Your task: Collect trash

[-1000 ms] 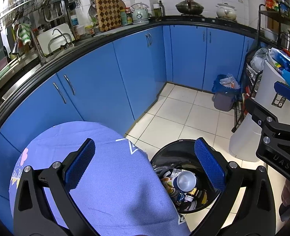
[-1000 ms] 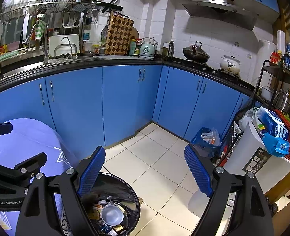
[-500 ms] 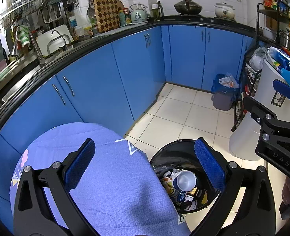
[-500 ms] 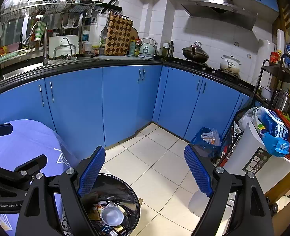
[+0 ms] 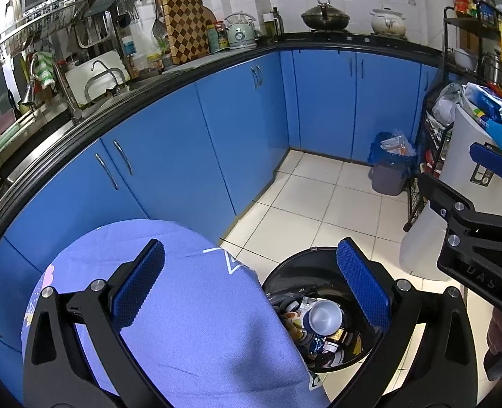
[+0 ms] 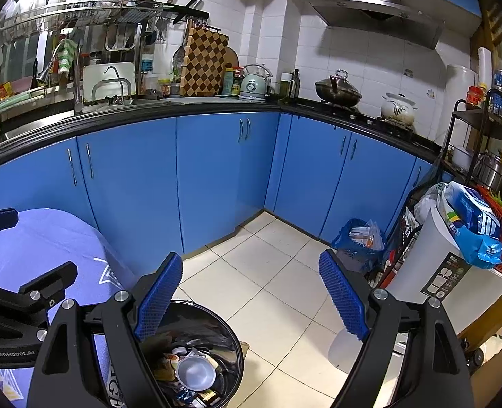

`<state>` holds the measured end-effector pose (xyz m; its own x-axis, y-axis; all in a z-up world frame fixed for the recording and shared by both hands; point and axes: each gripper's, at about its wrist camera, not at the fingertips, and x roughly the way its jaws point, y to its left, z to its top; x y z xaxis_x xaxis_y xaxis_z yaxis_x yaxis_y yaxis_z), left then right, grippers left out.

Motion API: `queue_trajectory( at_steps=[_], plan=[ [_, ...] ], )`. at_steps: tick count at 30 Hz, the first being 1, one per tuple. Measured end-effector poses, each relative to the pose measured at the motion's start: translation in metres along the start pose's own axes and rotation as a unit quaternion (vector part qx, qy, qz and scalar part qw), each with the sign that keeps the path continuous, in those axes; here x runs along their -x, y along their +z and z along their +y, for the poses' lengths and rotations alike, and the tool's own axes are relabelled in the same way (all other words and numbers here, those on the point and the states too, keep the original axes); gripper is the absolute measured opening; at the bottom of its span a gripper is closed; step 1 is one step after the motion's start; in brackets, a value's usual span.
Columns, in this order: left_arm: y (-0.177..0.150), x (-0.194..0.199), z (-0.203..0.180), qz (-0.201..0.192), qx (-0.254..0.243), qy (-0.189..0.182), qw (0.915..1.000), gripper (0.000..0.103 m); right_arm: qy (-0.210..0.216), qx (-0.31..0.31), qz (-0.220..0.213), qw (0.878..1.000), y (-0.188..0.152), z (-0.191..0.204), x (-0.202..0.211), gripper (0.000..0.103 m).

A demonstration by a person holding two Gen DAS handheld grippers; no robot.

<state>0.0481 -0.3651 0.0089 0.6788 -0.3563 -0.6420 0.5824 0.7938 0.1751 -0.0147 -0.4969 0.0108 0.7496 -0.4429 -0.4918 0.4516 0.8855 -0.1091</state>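
A round black trash bin stands on the floor beside the table, holding a white cup, wrappers and other trash. My left gripper is open and empty, its left pad over the blue tablecloth and its right pad over the bin. My right gripper is also open and empty, held above the bin's far rim and the floor. In the left wrist view, the right gripper's black body shows at the right edge. The left gripper's body shows at the left of the right wrist view.
Blue kitchen cabinets under a black counter curve around the room. A small bin with a blue bag sits in the corner. A white appliance and a black wire rack stand at right. White floor tiles lie between.
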Motion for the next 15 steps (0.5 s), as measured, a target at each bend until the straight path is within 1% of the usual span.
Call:
queue_trajectory(
  at_steps=[5,7,9,13,15],
  plan=[
    [-0.0015,-0.0006,0.0015,-0.002,0.0,-0.008,1.0,0.1,0.002,-0.001,0.0,1.0,0.0,-0.0019,0.0004,0.081],
    [-0.0025,-0.001,0.0009,-0.003,-0.006,-0.006,1.0,0.1,0.002,-0.002,0.0,1.0,0.0,-0.002,0.0006,0.081],
    [-0.0034,-0.0034,0.0011,0.005,-0.007,-0.008,0.9999,0.1,0.002,-0.002,0.001,1.0,-0.001,-0.0029,0.0005,0.081],
    [-0.0047,-0.0033,0.003,0.013,-0.002,-0.024,0.9996,0.1,0.002,-0.001,0.003,1.0,-0.0041,-0.0041,0.0,0.081],
    [-0.0044,-0.0012,0.0025,0.01,-0.005,-0.031,0.9994,0.1,0.003,-0.002,0.004,1.0,-0.0056,-0.0047,-0.0007,0.081]
  ],
)
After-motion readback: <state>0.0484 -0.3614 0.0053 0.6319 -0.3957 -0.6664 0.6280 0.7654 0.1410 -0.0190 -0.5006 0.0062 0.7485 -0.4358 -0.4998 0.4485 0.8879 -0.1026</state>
